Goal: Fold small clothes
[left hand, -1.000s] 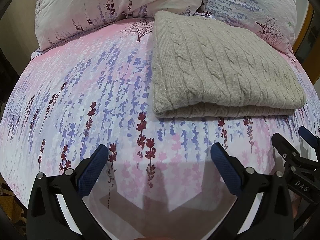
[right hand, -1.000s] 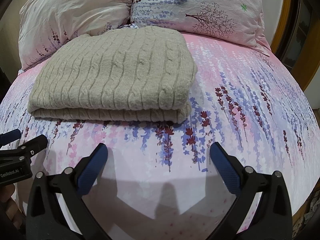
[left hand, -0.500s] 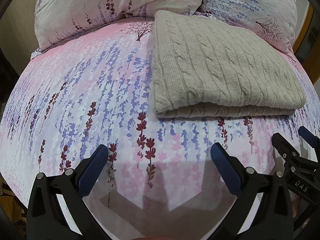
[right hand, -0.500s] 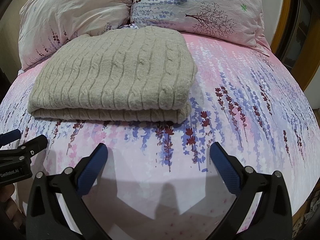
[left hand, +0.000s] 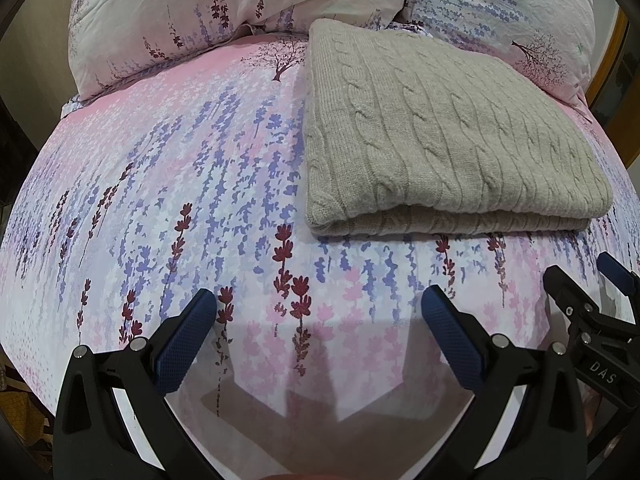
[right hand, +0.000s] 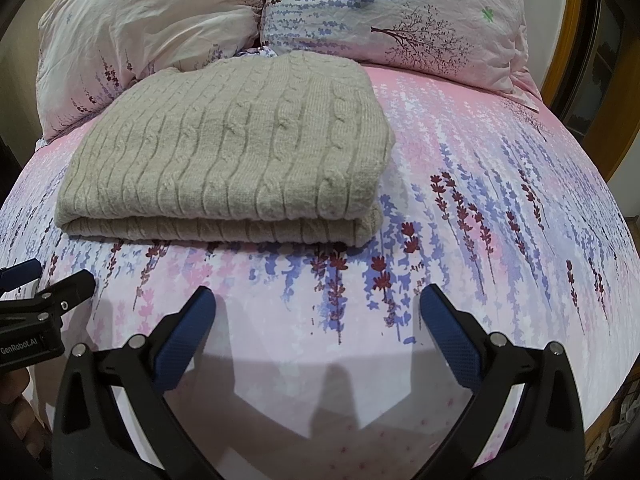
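A beige cable-knit sweater (left hand: 440, 128) lies folded into a neat rectangle on the bed, its folded edge facing me; the right wrist view shows the same sweater (right hand: 232, 160) left of centre. My left gripper (left hand: 320, 316) hovers open over the bedsheet, short of the sweater's near left corner, nothing between its blue pads. My right gripper (right hand: 316, 314) is open too, empty, short of the sweater's near right corner. Each gripper appears at the edge of the other's view: the right gripper (left hand: 592, 292) and the left gripper (right hand: 52, 284).
The bed (left hand: 160, 200) has a pink and lavender flower-print sheet. Two matching pillows (right hand: 152, 28) (right hand: 396, 16) rest behind the sweater. A wooden frame (right hand: 576, 60) stands at the far right. Part of a hand (right hand: 16, 400) shows at the lower left.
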The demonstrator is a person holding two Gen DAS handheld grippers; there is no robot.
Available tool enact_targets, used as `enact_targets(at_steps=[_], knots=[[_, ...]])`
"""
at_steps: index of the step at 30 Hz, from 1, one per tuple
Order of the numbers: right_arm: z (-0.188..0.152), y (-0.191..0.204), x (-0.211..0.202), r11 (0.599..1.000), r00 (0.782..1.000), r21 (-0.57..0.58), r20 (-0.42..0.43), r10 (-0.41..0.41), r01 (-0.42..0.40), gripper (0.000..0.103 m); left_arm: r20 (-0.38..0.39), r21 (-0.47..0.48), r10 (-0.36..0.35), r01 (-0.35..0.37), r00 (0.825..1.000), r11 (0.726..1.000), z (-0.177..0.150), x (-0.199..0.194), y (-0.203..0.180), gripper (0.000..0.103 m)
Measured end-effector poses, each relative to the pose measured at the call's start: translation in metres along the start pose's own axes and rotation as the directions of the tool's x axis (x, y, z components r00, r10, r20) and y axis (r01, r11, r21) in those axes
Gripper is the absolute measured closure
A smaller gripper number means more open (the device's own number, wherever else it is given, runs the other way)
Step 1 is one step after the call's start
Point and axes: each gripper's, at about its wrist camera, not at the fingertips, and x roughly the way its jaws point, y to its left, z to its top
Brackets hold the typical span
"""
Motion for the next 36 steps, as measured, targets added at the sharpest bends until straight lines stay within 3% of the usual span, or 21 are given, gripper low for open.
enact_targets(at_steps=[36], knots=[[0.0010, -0.0013, 0.0008, 1.000, 1.000, -0.001, -0.004, 0.001, -0.001, 0.002, -0.013, 0.008, -0.004, 0.004, 1.000, 1.000, 0.0014, 0.0038, 0.0012, 0.001]])
